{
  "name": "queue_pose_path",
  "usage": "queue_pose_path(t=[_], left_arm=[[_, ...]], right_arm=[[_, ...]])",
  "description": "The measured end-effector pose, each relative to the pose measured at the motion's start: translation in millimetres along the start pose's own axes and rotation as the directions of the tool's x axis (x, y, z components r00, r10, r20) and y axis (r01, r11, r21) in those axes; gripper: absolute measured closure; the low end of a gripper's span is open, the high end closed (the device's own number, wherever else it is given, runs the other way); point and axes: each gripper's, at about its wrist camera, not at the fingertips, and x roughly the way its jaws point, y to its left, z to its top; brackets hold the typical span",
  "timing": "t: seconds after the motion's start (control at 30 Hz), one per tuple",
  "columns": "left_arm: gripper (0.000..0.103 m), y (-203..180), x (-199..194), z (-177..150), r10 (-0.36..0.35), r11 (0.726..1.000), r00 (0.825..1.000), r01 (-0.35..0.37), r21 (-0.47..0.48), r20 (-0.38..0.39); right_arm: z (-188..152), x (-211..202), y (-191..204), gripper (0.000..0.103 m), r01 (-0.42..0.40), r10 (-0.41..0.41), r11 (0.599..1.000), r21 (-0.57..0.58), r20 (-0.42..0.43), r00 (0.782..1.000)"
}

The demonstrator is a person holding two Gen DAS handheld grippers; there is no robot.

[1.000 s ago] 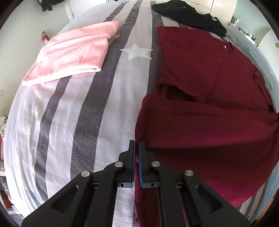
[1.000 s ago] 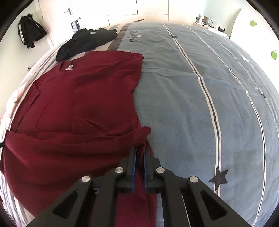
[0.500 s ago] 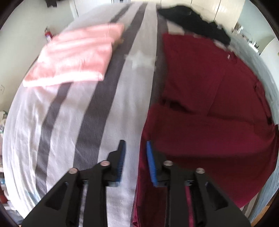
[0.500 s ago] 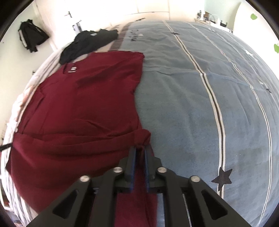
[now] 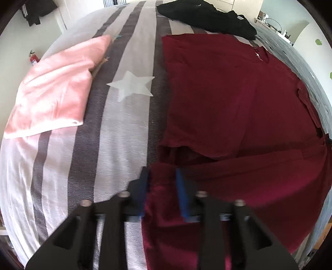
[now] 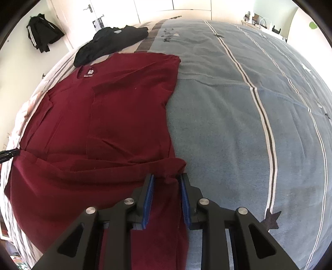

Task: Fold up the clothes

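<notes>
A dark red T-shirt lies flat on the bed, its bottom part folded up over the body; it also shows in the right wrist view. My left gripper is open, its blue pads either side of the folded hem's left corner. My right gripper is open, jaws either side of the hem's right corner, where the cloth bunches. Neither gripper holds the cloth.
A folded pink garment lies at the left on the striped bed cover. A black garment lies beyond the red shirt, also in the right wrist view. Grey-blue cover spreads to the right. A dark jacket hangs on the wall.
Both grippers were shut on the shirt's hem corners a second ago. The left opened first, then the right, and the hem now rests on the shirt.
</notes>
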Motion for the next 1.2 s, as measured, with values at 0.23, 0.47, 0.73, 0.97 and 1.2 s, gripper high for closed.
queue_pose_path(t=[0.23,0.47,0.73,0.97,1.2], left_arm=[[0.097,-0.2,-42.7,-8.8,-0.013,0.999,0.992,0.017,-0.032,0.126],[0.097,4.3,-45.5,-2.5,-0.03,0.999,0.987,0.036,-0.035,0.156],[0.097,1.2,-63.7,13.8,-0.03,0.998,0.969,0.043,-0.046,0.244],[0.097,9.7,-27.2,28.2,0.022,0.998,0.985,-0.012,-0.056,0.173],[0.098,17.5,-4.0,34.1,0.042,0.996,0.989,-0.031,-0.081,0.14]], right_arm=[[-1.4,-22.5,0.7,0.098,0.009,-0.01,1.0,0.02,0.057,0.998],[-5.1,-38.9,1.2,0.098,0.017,-0.02,0.999,0.035,0.086,0.996],[3.1,-52.3,-1.5,0.099,0.04,-0.049,0.997,0.069,0.135,0.99],[14.8,-33.1,-9.3,0.099,0.052,-0.06,0.996,0.074,0.11,0.992],[21.3,-10.5,-10.9,0.099,0.059,-0.064,0.997,0.055,0.085,0.994]])
